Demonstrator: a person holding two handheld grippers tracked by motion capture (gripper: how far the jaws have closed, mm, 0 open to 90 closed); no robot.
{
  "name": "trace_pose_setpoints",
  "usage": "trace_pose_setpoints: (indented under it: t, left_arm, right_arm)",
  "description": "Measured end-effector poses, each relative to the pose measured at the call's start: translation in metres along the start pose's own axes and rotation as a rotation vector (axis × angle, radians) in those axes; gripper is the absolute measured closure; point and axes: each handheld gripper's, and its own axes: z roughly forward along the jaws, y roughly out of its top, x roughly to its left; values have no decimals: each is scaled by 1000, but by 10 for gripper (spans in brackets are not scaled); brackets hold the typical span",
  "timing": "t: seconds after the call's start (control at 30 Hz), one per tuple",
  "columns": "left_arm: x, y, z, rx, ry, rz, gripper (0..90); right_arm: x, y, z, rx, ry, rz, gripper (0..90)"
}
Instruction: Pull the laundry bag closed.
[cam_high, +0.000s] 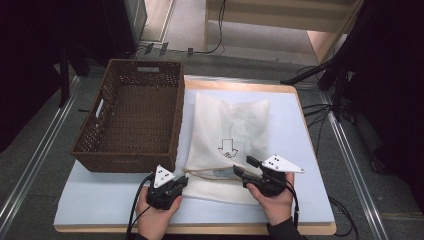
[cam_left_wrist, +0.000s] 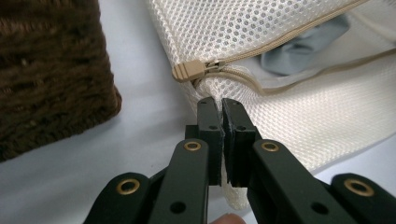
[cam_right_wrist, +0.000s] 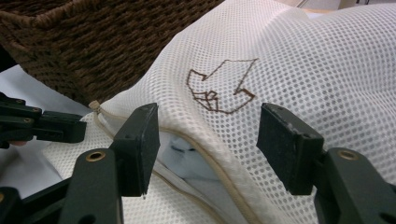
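Near edge of the worktop (cam_high: 100, 200), pale blue pad on a wooden board: two hands come in from the bottom, each w/ a gripper. Left gripper (cam_high: 172, 186) sits near the front edge, left of centre, just in front of the basket's near right corner. In the left gripper view its jaws are pressed together on a fold of the mesh bag (cam_left_wrist: 299, 112) at the bag's near left corner, right below the tan zip pull (cam_left_wrist: 187, 72); mesh is squeezed between the pads.

Right gripper (cam_high: 245, 167) is near the front edge, right of centre, above the bag's near end; jaws stand apart. In the right gripper view the pads straddle the raised upper lip of the bag w/o pressing it; nothing clamped.

Bag: white mesh laundry bag lying flat at mid worktop, long axis near to far, zip end toward the person. Zip is partly open along the near end; grey-blue cloth (cam_left_wrist: 303, 46) shows inside the gap. Brown outline arrow mark (cam_right_wrist: 219, 86) printed on top face, approx. mid-bag.

Left of the bag, touching or just beside it: brown woven basket (cam_high: 130, 155), reaching to the far left corner of the worktop
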Motion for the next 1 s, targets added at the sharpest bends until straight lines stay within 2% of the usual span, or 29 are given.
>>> trace_pose_setpoints:
  t: [0.23, 0.37, 0.43, 0.6, 0.83, 1.0]
  left_arm:
    - [-9, 3, -5, -33, -15, 25, 876]
    - [-9, 2, -5, -34, -17, 20, 877]
    - [-9, 2, -5, -38, -18, 19, 876]
    - [-9, 2, -7, -42, -18, 17, 876]
    - [-6, 2, -8, -46, -22, 5, 876]
    - [-8, 2, -8, -53, -34, 9, 876]
  right_arm:
    - [12, 4, -1, -12, 47, -19, 515]
    - [22, 5, 1, -12, 48, -37, 603]
    - [27, 4, 0, -31, 20, -54, 641]
    - [31, 7, -2, -40, -11, -50, 625]
    - [23, 0, 0, 35, -25, -38, 659]
    - [12, -14, 16, 102, -36, -8, 683]
